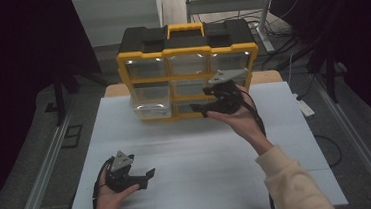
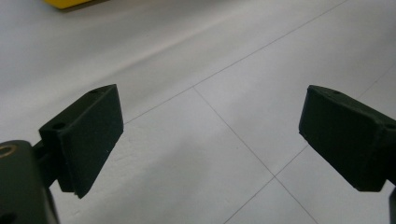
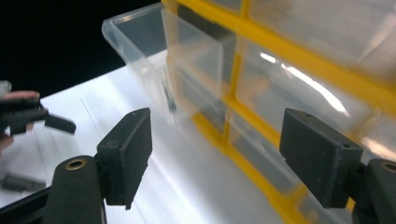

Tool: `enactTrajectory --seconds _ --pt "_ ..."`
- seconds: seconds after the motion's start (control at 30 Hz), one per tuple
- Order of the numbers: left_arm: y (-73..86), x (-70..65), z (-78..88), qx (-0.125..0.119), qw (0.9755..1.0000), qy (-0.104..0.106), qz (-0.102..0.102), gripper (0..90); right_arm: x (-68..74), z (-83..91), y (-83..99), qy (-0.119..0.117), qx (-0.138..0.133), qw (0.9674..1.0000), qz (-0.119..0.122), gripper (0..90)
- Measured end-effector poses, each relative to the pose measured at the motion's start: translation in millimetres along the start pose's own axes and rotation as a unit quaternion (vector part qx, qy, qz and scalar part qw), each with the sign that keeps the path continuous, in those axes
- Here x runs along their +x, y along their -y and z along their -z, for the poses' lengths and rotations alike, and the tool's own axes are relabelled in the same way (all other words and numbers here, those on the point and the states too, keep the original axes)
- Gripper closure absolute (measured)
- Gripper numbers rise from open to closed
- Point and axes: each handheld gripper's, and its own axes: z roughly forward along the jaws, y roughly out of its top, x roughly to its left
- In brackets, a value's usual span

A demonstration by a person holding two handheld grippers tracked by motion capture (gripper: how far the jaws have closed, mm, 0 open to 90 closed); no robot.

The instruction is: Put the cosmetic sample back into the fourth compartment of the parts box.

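Here, a yellow and black organiser cabinet [image 1: 188, 69] of clear drawers is seen standing on the white table [image 1: 204, 173], directly ahead of the right gripper [image 1: 212, 102]. That gripper is held with its jaws spread wide, nothing between them, just short of the cabinet's lower front. One clear drawer [image 3: 163, 60] has been pulled partway out of the left column; in the right gripper view it juts forward up and to the left of the jaws, beyond the left jaw's tip and apart from it.

The left gripper [image 1: 146, 175] is rested low over the table, well behind and to the left of the right one, its jaws likewise spread and empty.

The drawer is judged to be light, thin-walled, stiff plastic, smooth and probably slippery against the pads, and liable to flex or crack if squeezed hard. It would best be taken by its front wall or rim, with the jaws closed gently across that single wall.
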Motion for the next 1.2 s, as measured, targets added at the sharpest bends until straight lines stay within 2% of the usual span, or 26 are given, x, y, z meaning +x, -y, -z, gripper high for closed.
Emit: enactTrajectory --seconds 0.17,0.3,0.4,0.53,0.57,0.9,1.07,1.2 --pt "-0.1 -0.7 -0.8 0.0 1.0 0.003 -0.002 7.0 -5.3 27.9 37.4 0.013 0.0 0.9997 -0.018 26.5" --pt "-0.1 0.0 -1.3 -0.001 1.0 0.003 0.001 7.0 -8.0 41.5 56.1 0.018 -0.001 0.9995 -0.027 26.7" --pt "-0.2 -0.2 -1.8 -0.001 1.0 0.002 0.002 7.0 -10.6 57.2 81.9 0.029 -0.001 0.9988 -0.04 26.9" --pt "-0.4 -1.1 -1.2 -0.001 1.0 0.002 0.0 7.0 -11.9 69.4 107.5 0.031 0.004 0.9982 -0.051 26.9" --pt "-0.4 -1.1 -1.2 -0.001 1.0 0.002 0.0 7.0 -11.9 69.4 107.5 0.031 0.004 0.9982 -0.051 26.9" --pt "-1.5 -0.3 -1.6 -0.006 0.9999 0.009 0.004 7.0 -19.4 96.5 179.8 0.052 0.015 0.9946 -0.088 26.9" --pt "-2.0 -0.7 -1.9 -0.008 0.9999 0.008 0.004 7.0 -22.5 103.2 199.2 0.06 0.018 0.993 -0.1 26.8" --pt "-2.2 -0.6 -2.9 -0.007 0.9999 0.009 0.003 7.0 -23.3 103.6 206.1 0.064 0.019 0.9924 -0.103 26.8"
